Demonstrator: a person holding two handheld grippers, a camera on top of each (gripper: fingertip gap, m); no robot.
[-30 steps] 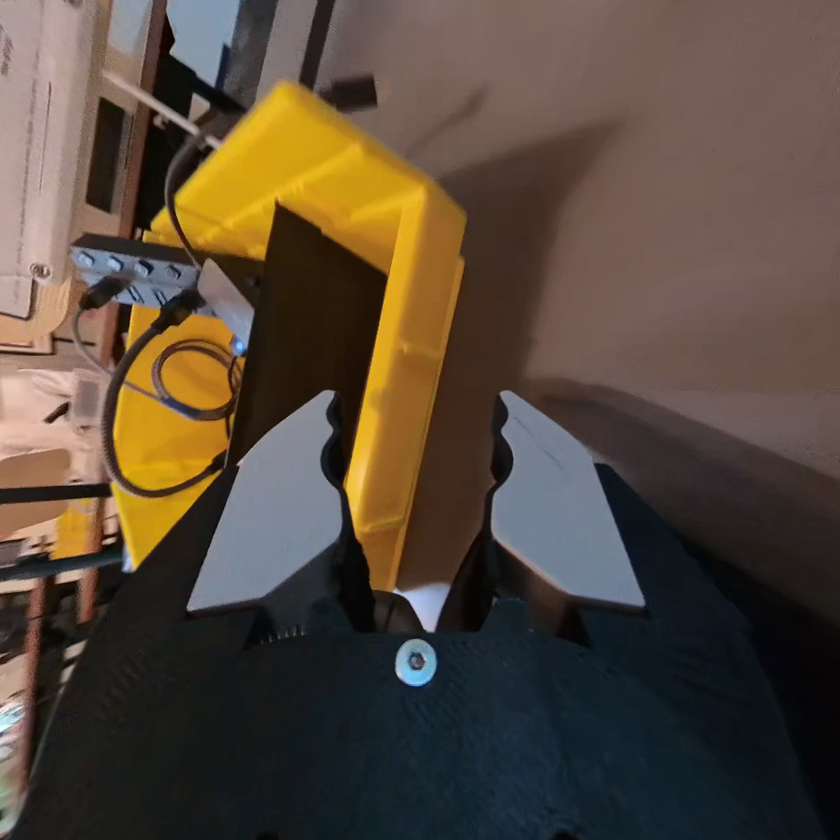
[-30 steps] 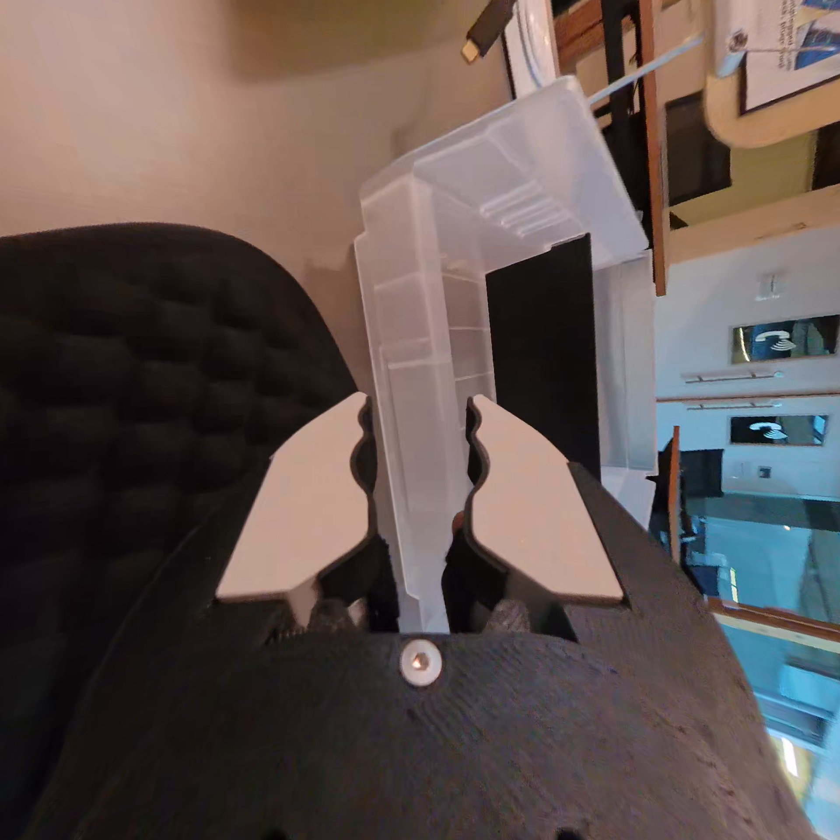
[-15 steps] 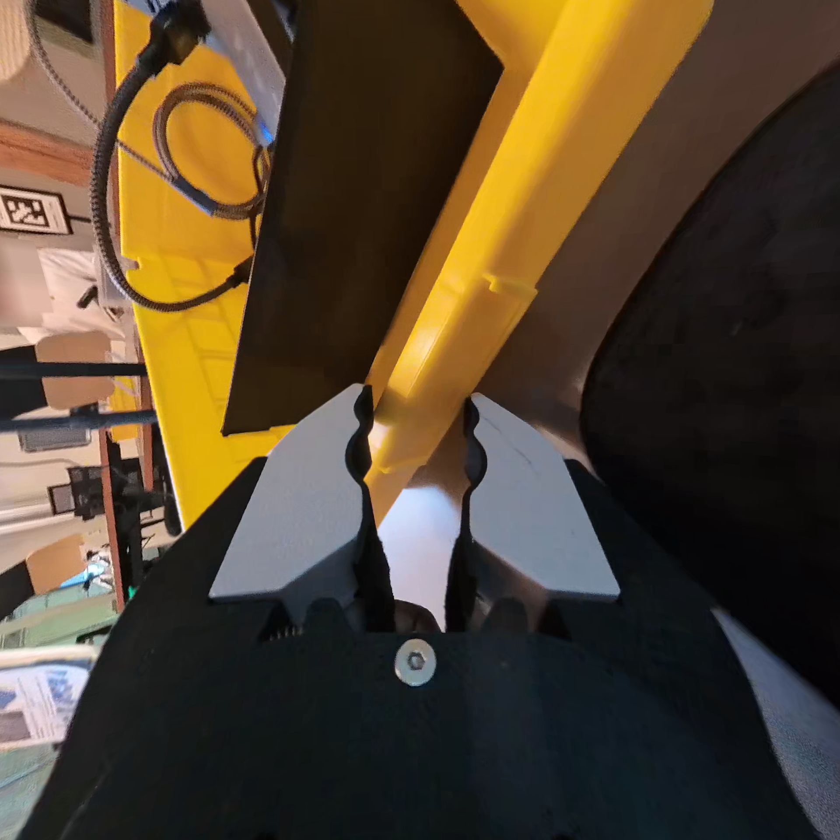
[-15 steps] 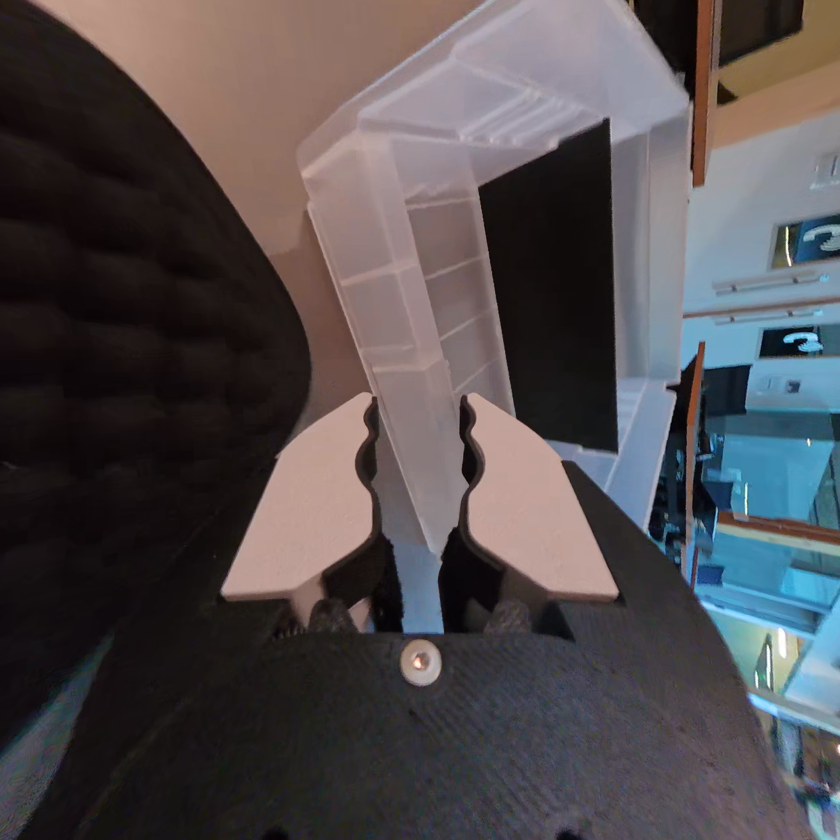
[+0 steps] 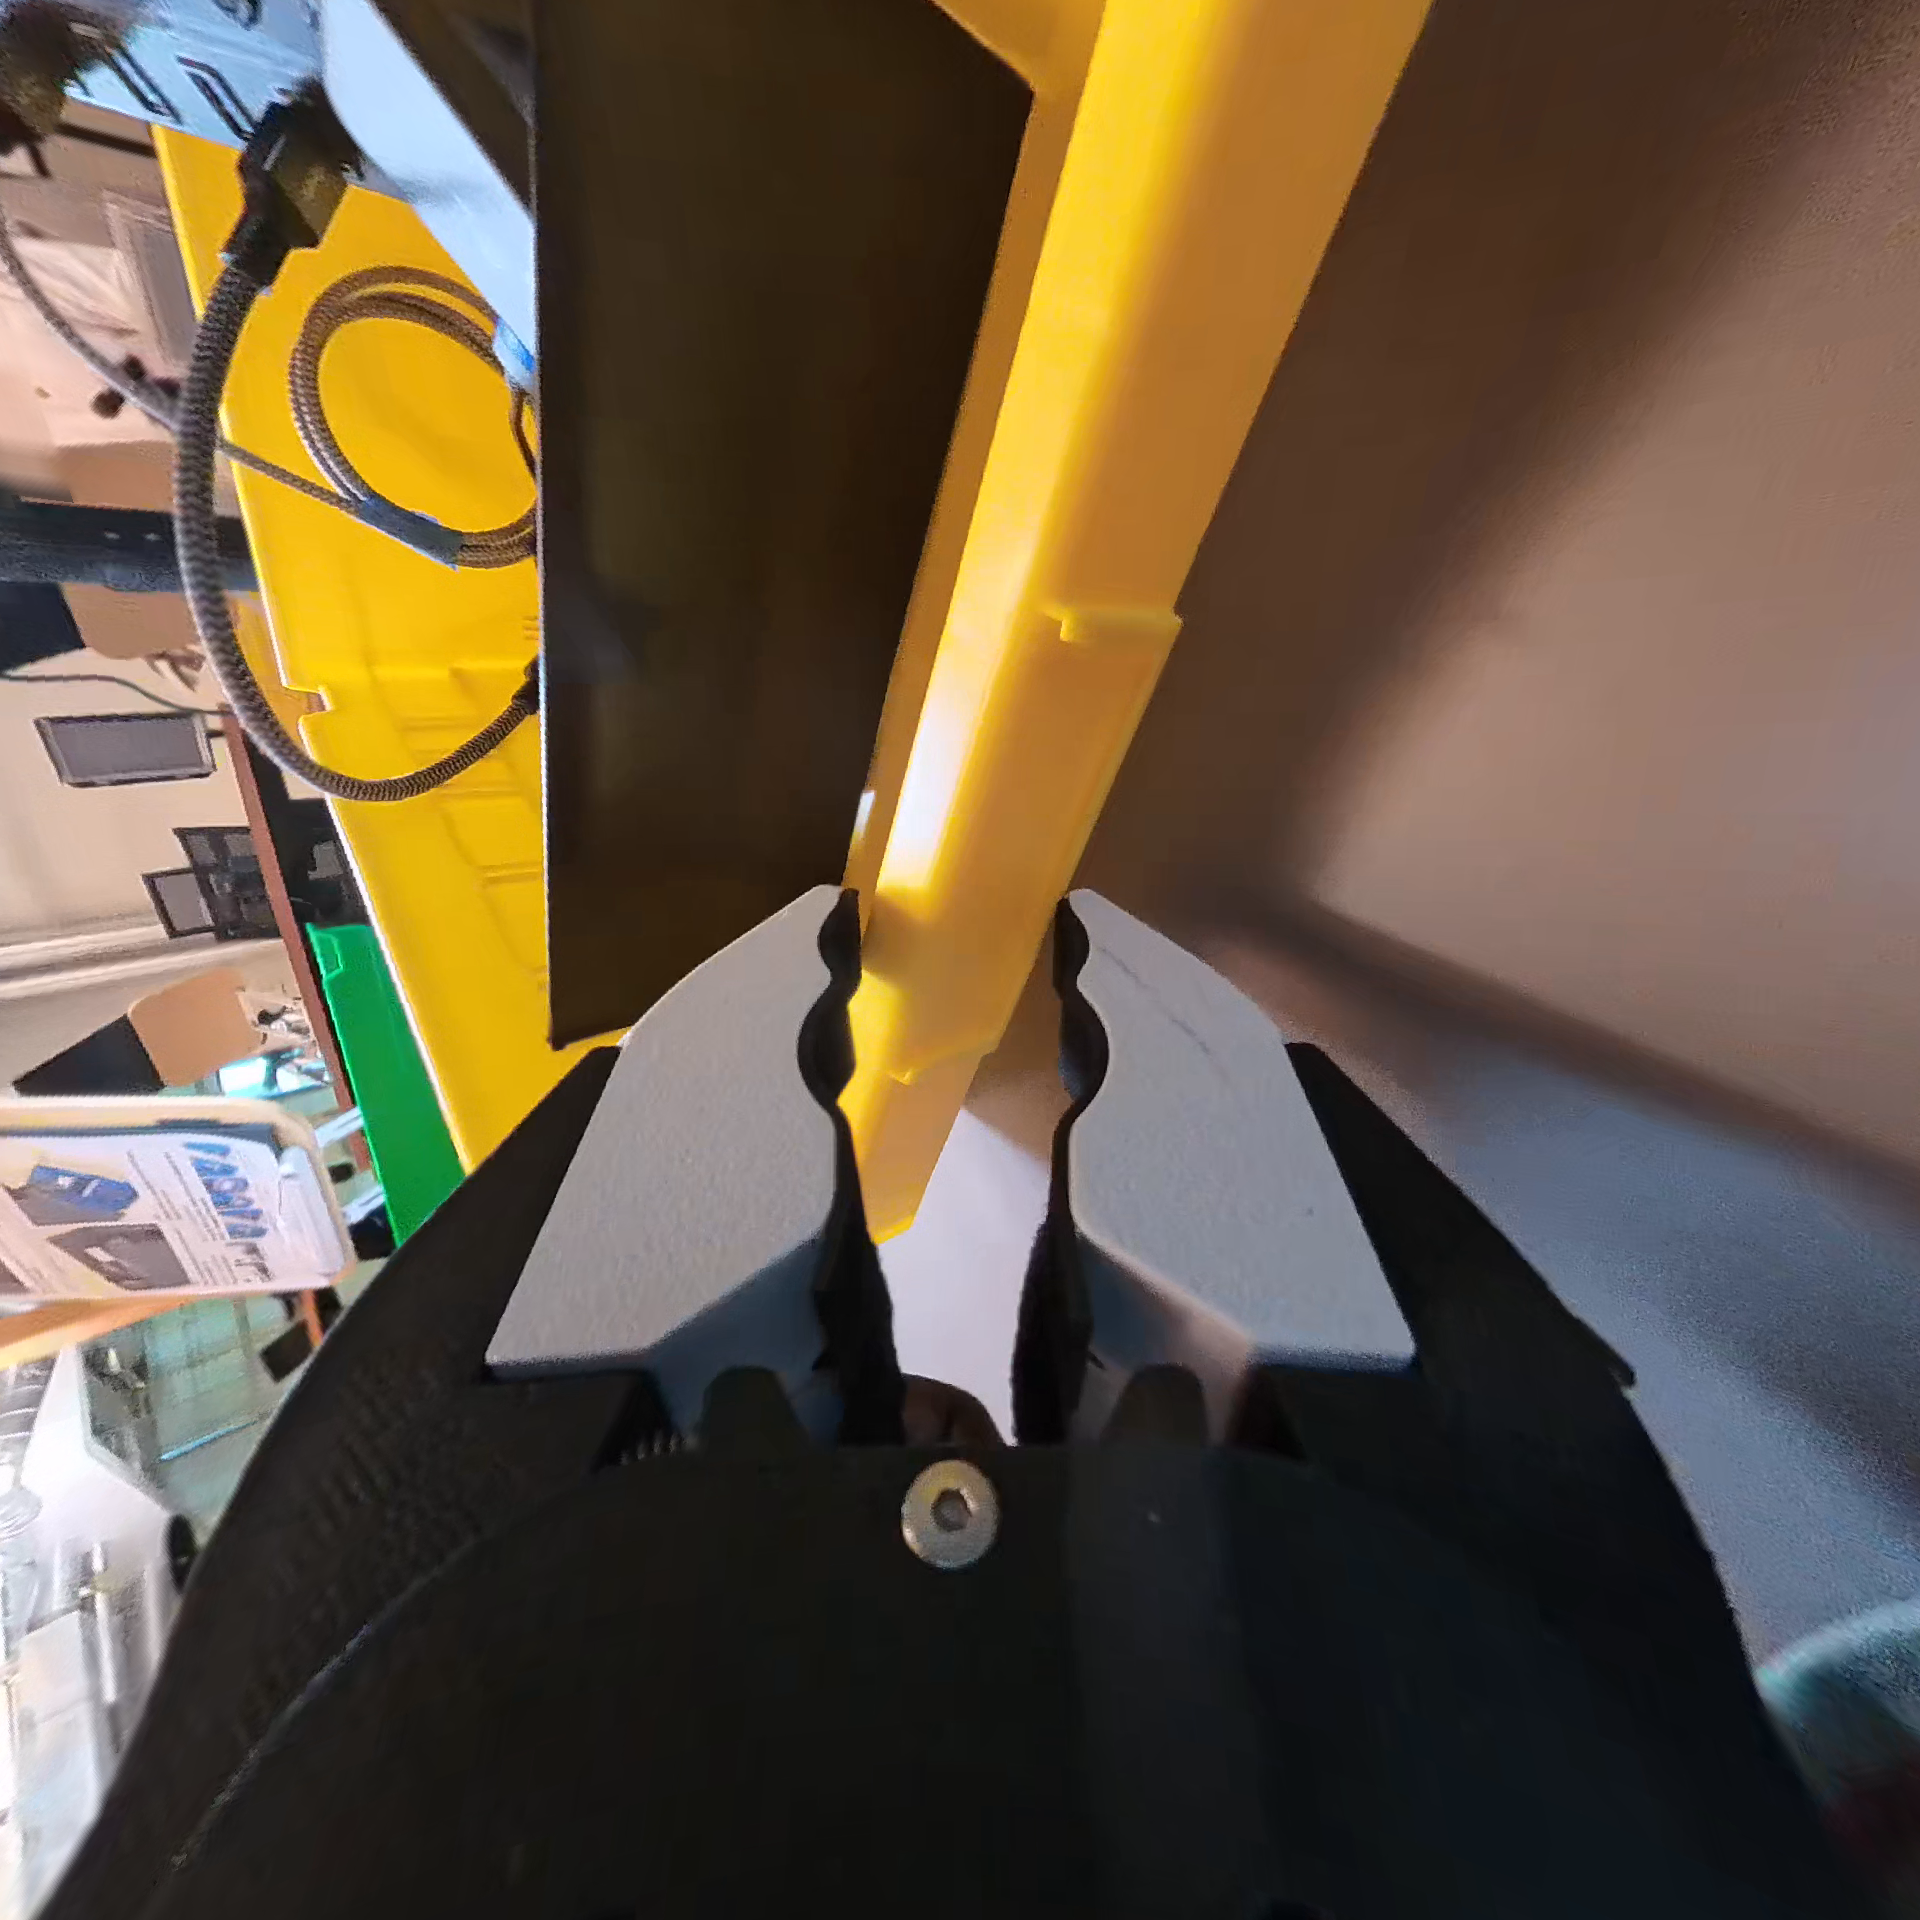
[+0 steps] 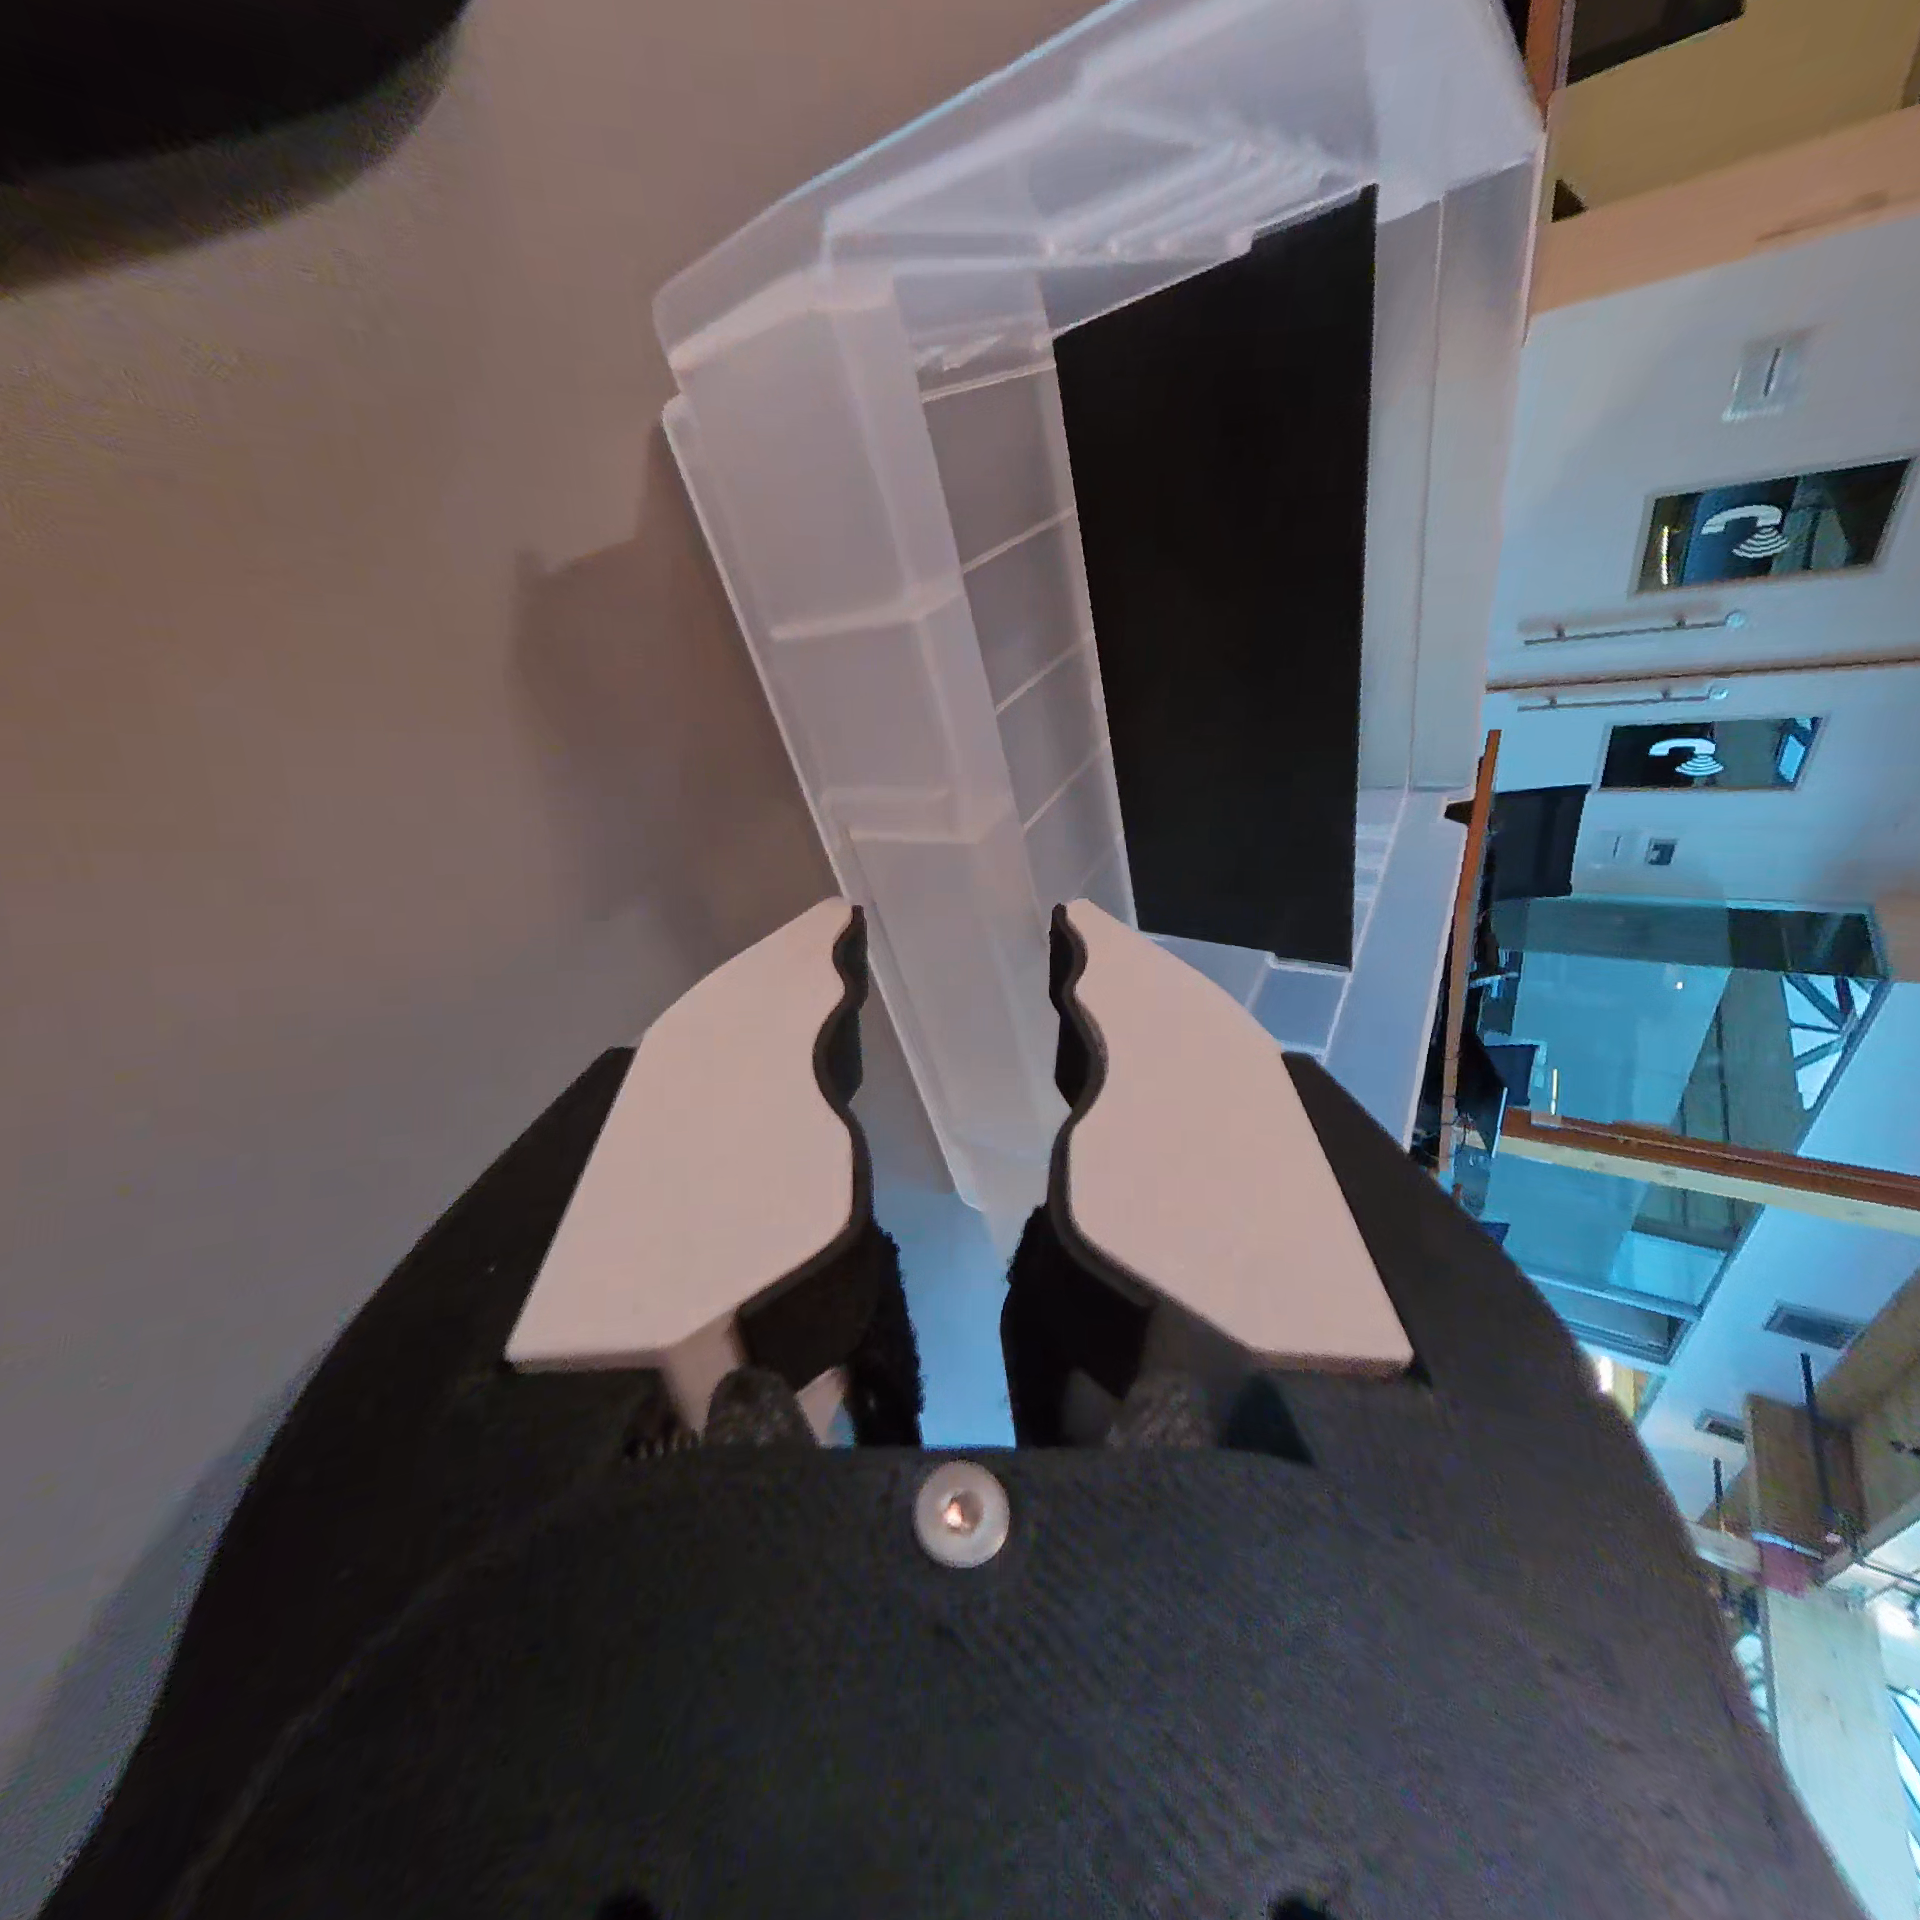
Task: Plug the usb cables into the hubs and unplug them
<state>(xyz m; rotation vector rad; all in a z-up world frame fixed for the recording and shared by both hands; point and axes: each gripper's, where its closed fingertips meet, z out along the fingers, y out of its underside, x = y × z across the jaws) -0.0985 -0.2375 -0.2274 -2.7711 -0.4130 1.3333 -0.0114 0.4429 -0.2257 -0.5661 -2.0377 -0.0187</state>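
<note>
My left gripper (image 5: 951, 914) is shut on the rim of a yellow bin (image 5: 1091, 468). The rim runs up between the fingers. Inside the bin are a black panel (image 5: 748, 468), a braided USB cable (image 5: 208, 468) in loops, and a silver hub (image 5: 208, 62) at the top left with the cable's plug (image 5: 296, 177) against it. My right gripper (image 6: 954, 920) is shut on the side wall of a clear plastic bin (image 6: 862, 582). That bin holds only a black panel (image 6: 1216, 623) that I can see.
Both bins rest against a tan tabletop (image 5: 1558, 520). A black padded object (image 6: 156, 73) shows at the top left of the right wrist view. A green plastic piece (image 5: 374, 1060) and a printed leaflet (image 5: 156, 1205) lie beyond the yellow bin. My hands' fingertips stand some 70 centimetres from each other.
My left gripper went from wide open to closed on the yellow bin's rim and moved in closer. My right gripper kept hold of the clear bin while the black padded object slid out of view.
</note>
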